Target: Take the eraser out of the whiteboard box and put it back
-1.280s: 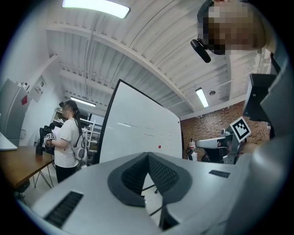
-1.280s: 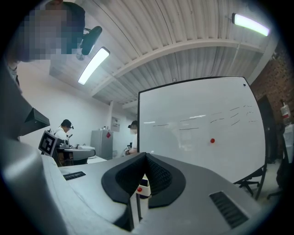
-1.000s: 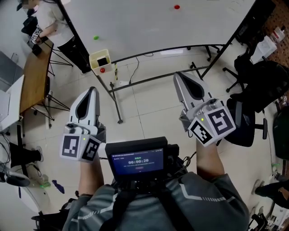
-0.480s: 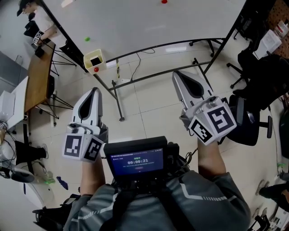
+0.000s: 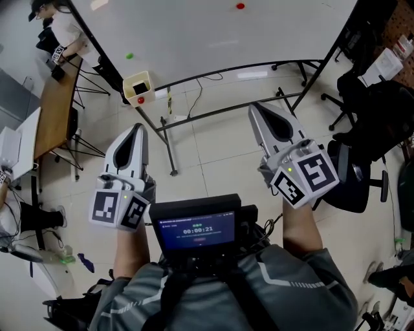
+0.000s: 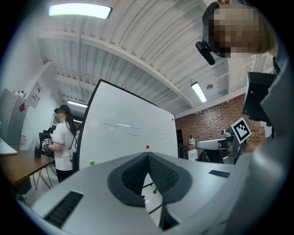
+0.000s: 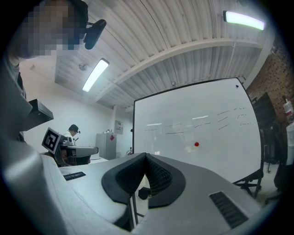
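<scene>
A small cream whiteboard box (image 5: pixel 140 87) hangs at the lower left corner of the big whiteboard (image 5: pixel 213 32). The dark eraser (image 5: pixel 139 86) lies in the box, and a red magnet (image 5: pixel 141 100) sits on the box's front. My left gripper (image 5: pixel 134 128) and right gripper (image 5: pixel 254 108) hover side by side over the floor, well short of the board. Each points level at the board. In the left gripper view the left gripper (image 6: pixel 148 156) has its jaws together with nothing between them. The right gripper (image 7: pixel 146 157) looks the same in the right gripper view.
The whiteboard's black stand legs (image 5: pixel 169 155) cross the tiled floor between me and the board. A person (image 5: pixel 55 26) stands by a wooden desk (image 5: pixel 55 110) at the left. Black office chairs (image 5: pixel 372 129) crowd the right. Green (image 5: pixel 129 56) and red (image 5: pixel 240 6) magnets dot the board.
The picture has shifted slightly, with the box sliding a little left. Both grippers keep the same side-by-side pose, jaws together.
</scene>
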`<state>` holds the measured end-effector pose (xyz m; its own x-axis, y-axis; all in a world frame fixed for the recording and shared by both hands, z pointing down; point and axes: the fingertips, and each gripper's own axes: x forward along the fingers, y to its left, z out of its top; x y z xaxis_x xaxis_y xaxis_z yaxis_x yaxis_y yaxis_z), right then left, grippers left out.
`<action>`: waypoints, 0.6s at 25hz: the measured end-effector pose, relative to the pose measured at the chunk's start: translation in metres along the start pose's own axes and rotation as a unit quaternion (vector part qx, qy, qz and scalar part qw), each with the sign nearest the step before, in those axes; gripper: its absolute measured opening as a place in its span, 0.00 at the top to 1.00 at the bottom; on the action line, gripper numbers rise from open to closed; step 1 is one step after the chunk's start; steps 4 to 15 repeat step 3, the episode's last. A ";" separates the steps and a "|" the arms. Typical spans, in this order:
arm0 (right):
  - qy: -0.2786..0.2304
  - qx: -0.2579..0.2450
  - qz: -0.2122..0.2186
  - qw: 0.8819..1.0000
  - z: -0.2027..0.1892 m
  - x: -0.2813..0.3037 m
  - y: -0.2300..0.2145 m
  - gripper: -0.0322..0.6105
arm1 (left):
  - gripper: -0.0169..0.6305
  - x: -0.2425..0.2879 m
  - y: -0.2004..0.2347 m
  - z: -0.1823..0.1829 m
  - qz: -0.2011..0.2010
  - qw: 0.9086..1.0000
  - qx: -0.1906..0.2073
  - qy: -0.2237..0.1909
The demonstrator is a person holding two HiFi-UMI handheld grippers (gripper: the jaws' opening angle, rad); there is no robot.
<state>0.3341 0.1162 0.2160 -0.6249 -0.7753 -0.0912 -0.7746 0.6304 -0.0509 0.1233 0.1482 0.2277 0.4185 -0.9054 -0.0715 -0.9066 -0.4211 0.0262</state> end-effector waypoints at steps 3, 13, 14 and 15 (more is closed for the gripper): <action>-0.001 -0.001 0.000 1.000 0.001 0.003 0.004 0.91 | 0.92 -0.002 0.003 0.001 -0.001 1.000 0.000 -0.001; -0.001 -0.001 0.000 1.000 0.001 0.003 0.004 0.91 | 0.92 -0.002 0.003 0.001 -0.001 1.000 0.000 -0.001; -0.001 -0.001 0.000 1.000 0.001 0.003 0.004 0.91 | 0.92 -0.002 0.003 0.001 -0.001 1.000 0.000 -0.001; -0.001 -0.001 0.000 1.000 0.001 0.003 0.004 0.91 | 0.92 -0.002 0.003 0.001 -0.001 1.000 0.000 -0.001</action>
